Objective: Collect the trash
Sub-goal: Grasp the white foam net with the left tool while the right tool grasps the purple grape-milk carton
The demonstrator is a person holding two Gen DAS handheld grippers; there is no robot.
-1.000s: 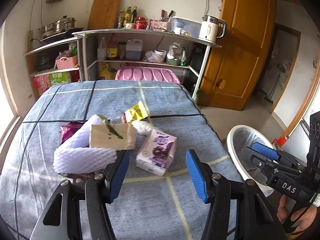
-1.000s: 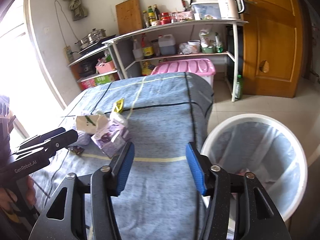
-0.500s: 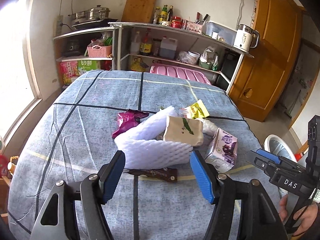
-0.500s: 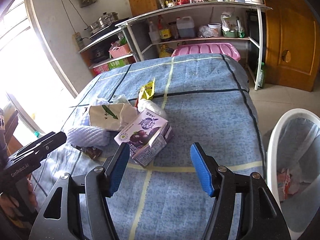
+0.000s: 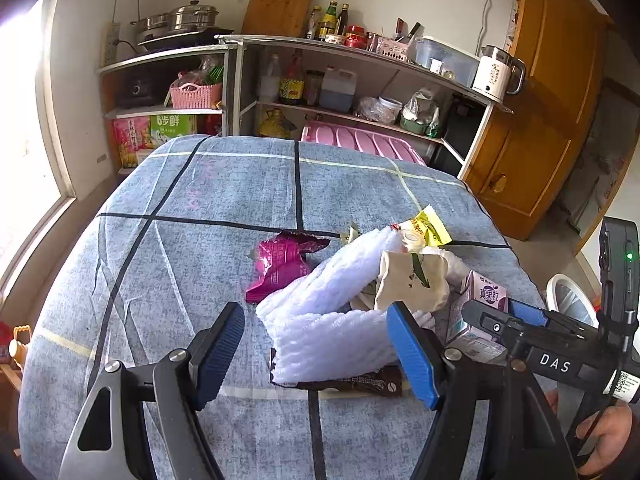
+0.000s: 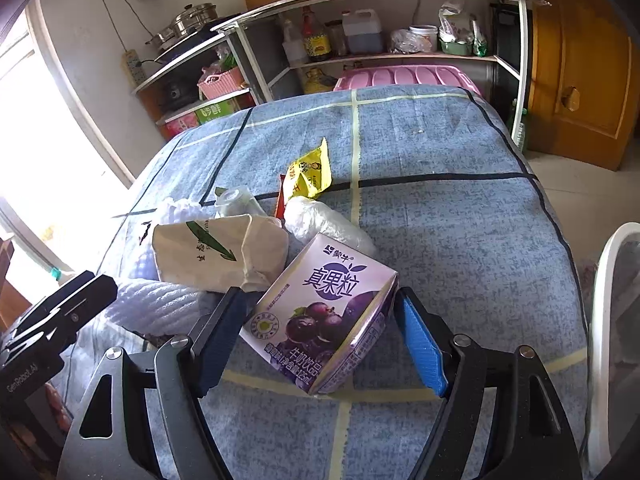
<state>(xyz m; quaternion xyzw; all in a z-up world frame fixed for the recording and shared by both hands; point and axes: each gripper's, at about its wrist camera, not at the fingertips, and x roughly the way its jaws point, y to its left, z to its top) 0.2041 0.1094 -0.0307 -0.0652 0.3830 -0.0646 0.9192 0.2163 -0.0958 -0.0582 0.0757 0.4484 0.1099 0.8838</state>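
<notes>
While the purple drink carton (image 6: pixel 320 316) lies tilted on the counter (image 6: pixel 460 240) between the right tool (image 6: pixel 318 338), whose jaws have just been opening and grip nothing, we should centre it before squeezing. Our left tool (image 5: pixel 316 354), likewise just widened and empty, straddles the white foam netting (image 5: pixel 332 332). We then carry both to the white bin (image 6: pixel 608 320) beside the counter.

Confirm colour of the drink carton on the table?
Purple, with dark berries printed on it; the drink carton shows best in the right wrist view.
</notes>
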